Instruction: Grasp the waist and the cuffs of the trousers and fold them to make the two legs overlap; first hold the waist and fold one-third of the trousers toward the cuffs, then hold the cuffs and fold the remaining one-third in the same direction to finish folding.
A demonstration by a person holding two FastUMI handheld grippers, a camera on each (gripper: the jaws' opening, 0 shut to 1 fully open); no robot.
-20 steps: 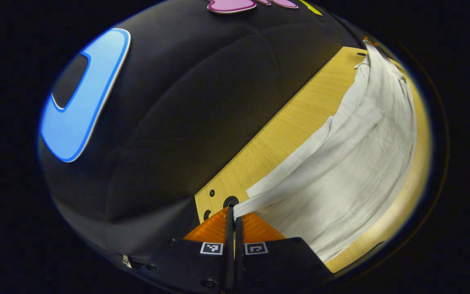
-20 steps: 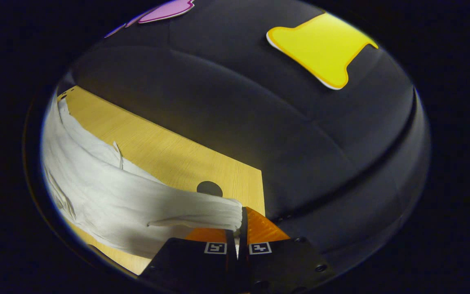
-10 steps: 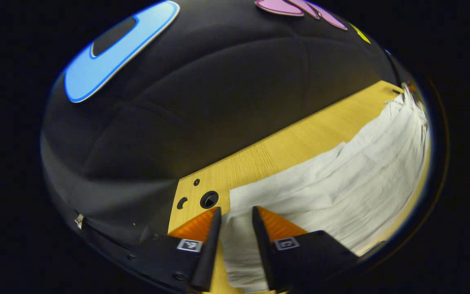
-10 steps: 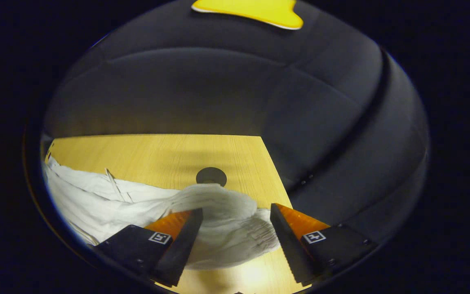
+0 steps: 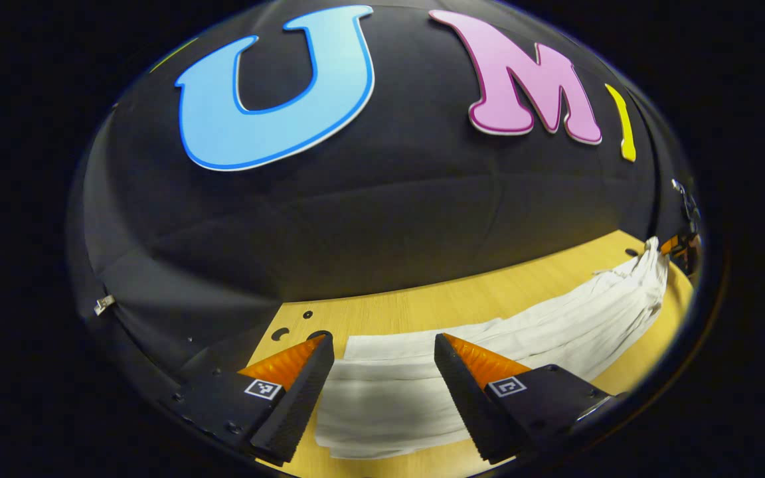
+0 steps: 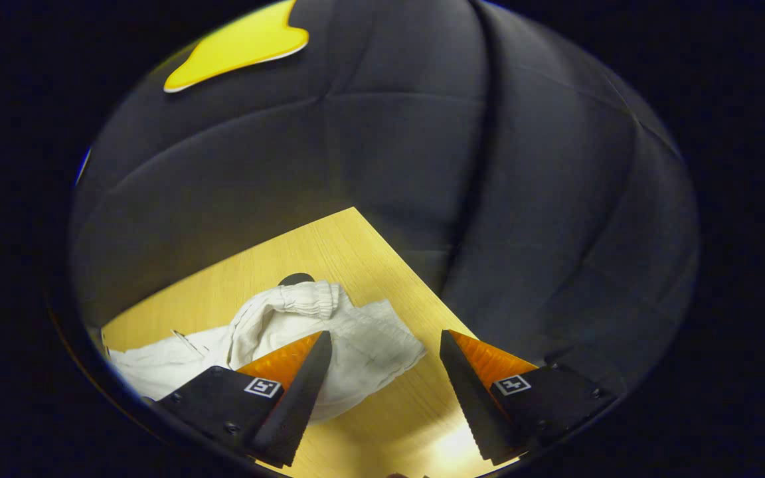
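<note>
Tabletop (image 5: 449, 302): light wood, its far edge against the booth wall; round holes near two corners, several by my left gripper and one (image 6: 296, 278) beside the bunched cloth in the right gripper view.

Trousers (image 5: 528, 338): white, lying on the tabletop in one long band. In the left gripper view the band runs from the flat cuff end, near the corner with the holes, away toward the far right corner. In the right gripper view the waist end (image 6: 329, 318) sits rumpled near that corner, the gathered waistband (ribbed, humped up) partly covering the hole there.

Left gripper (image 5: 382, 372): mine, fingers spread wide, holding nothing. The cuff end lies on the wood between and below the two fingers; I cannot tell whether either touches it.

Right gripper (image 6: 386, 372): mine, fingers likewise wide apart, empty. The waist cloth shows behind the left-hand finger, with bare wood in the rest of the gap.
</note>
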